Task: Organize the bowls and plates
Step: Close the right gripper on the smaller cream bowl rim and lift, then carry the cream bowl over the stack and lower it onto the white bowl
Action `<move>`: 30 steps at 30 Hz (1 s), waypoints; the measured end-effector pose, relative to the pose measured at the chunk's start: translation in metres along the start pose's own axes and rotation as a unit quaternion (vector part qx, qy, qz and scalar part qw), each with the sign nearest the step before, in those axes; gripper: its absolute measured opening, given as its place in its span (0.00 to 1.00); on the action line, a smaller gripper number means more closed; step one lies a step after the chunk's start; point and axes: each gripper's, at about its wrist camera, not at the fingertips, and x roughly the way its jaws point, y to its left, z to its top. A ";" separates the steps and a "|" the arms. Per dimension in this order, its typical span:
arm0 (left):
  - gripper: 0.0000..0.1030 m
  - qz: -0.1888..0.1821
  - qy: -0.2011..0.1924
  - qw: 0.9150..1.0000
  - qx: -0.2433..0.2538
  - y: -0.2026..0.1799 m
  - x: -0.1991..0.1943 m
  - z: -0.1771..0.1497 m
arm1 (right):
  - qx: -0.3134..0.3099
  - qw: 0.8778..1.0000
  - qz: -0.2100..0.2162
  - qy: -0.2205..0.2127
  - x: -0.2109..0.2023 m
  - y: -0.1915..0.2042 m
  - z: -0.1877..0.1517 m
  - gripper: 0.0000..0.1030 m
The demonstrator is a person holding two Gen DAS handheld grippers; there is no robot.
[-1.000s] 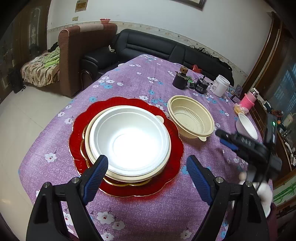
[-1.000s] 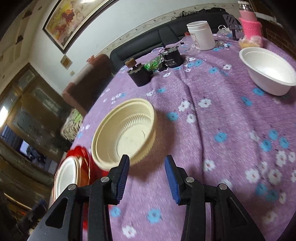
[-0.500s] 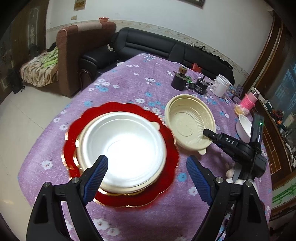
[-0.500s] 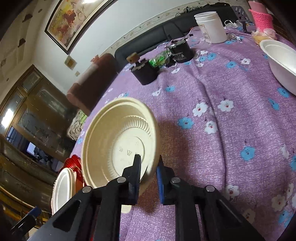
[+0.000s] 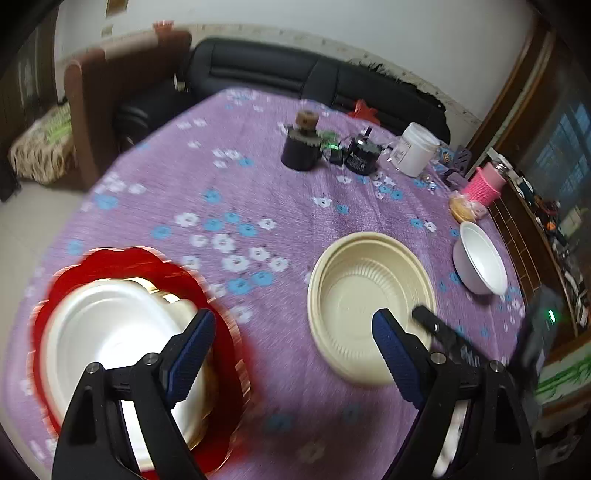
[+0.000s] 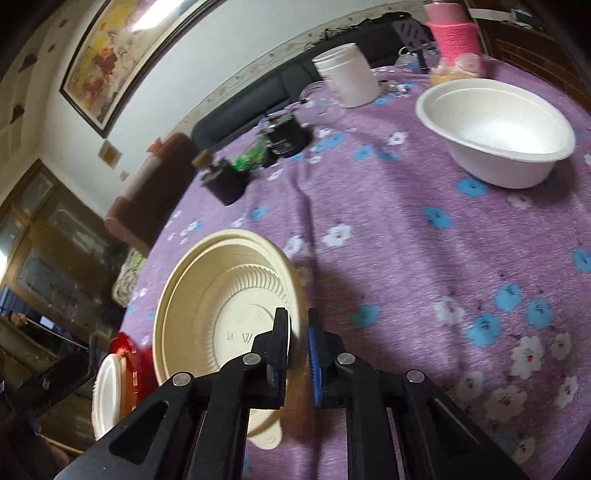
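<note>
The right gripper [image 6: 298, 343] is clamping its jaws on the near rim of a cream ribbed bowl [image 6: 221, 306], one finger inside the wall and one outside, the bowl tilting up off the purple flowered surface [image 6: 406, 258]. The left gripper [image 5: 291, 354] is hanging above the cloth with its jaws wide apart and nothing between them, a red scalloped plate [image 5: 66, 280] stacked with a white dish [image 5: 107, 332] lying under its left finger. A white bowl [image 6: 495, 129] is sitting well apart at the far right of the surface, near a white jar [image 6: 347, 77], a pink cup [image 6: 454, 33] and two small dark containers [image 5: 301, 147].
</note>
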 end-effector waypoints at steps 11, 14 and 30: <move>0.52 0.024 0.071 0.997 0.006 -0.017 0.073 0.012 | -0.011 1.000 -0.010 0.002 0.003 0.002 0.001 0.17; 0.25 0.013 0.097 0.995 0.016 -0.021 0.086 0.008 | -0.018 1.000 -0.010 0.004 0.004 0.004 0.000 0.19; 0.25 0.028 -0.015 0.999 0.044 -0.025 -0.006 -0.014 | -0.043 0.994 0.073 -0.066 -0.030 0.027 -0.006 0.19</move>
